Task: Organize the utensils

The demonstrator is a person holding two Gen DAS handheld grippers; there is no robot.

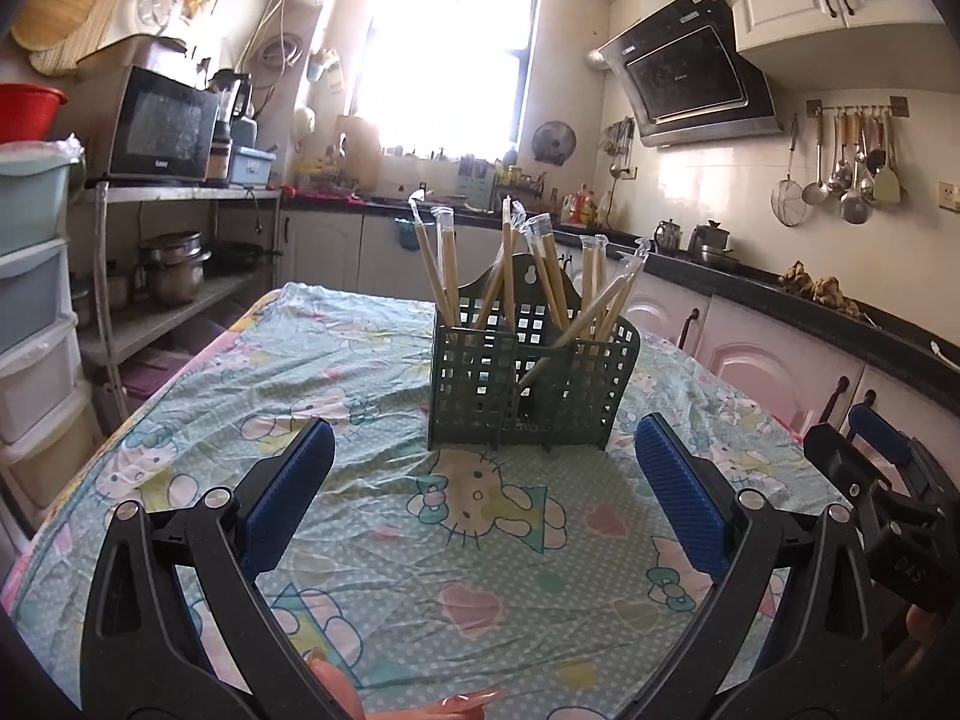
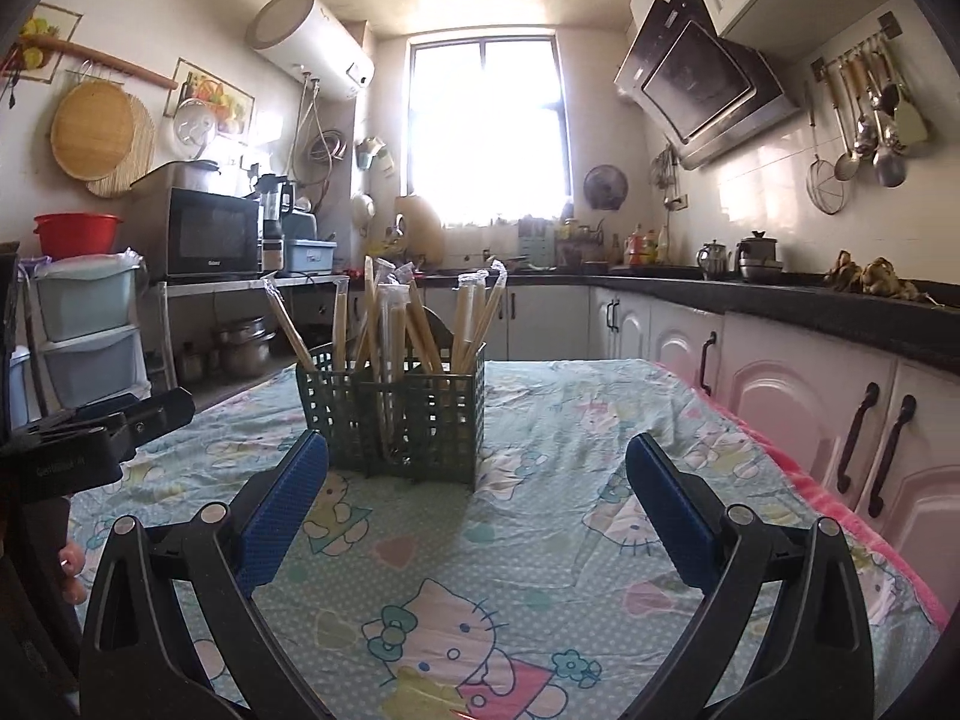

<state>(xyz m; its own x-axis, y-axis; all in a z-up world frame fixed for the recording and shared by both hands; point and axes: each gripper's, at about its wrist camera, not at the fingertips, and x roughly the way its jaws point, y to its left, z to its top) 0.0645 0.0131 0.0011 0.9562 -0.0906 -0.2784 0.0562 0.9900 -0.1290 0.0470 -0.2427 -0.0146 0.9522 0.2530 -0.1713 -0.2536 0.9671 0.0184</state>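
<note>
On the tablecloth (image 1: 198,396), my left gripper (image 1: 483,498) gapes empty before the green basket (image 1: 528,384) of wrapped chopsticks (image 1: 543,264); my right gripper (image 2: 477,495) gapes too. I'd pinch one pair high and lift straight.

A bright window (image 2: 487,131) backlights a narrow kitchen with white cabinets (image 2: 804,414) under a dark countertop (image 2: 840,315).

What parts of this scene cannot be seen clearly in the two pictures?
- Lower ends of the wrapped chopsticks: half hidden by the green holder lattice, both views.
- Whether the holder has a third compartment: its back is hidden.
- Outside the window: washed out by glare.
- Near table edge: covered by the open left gripper and open right gripper.
</note>
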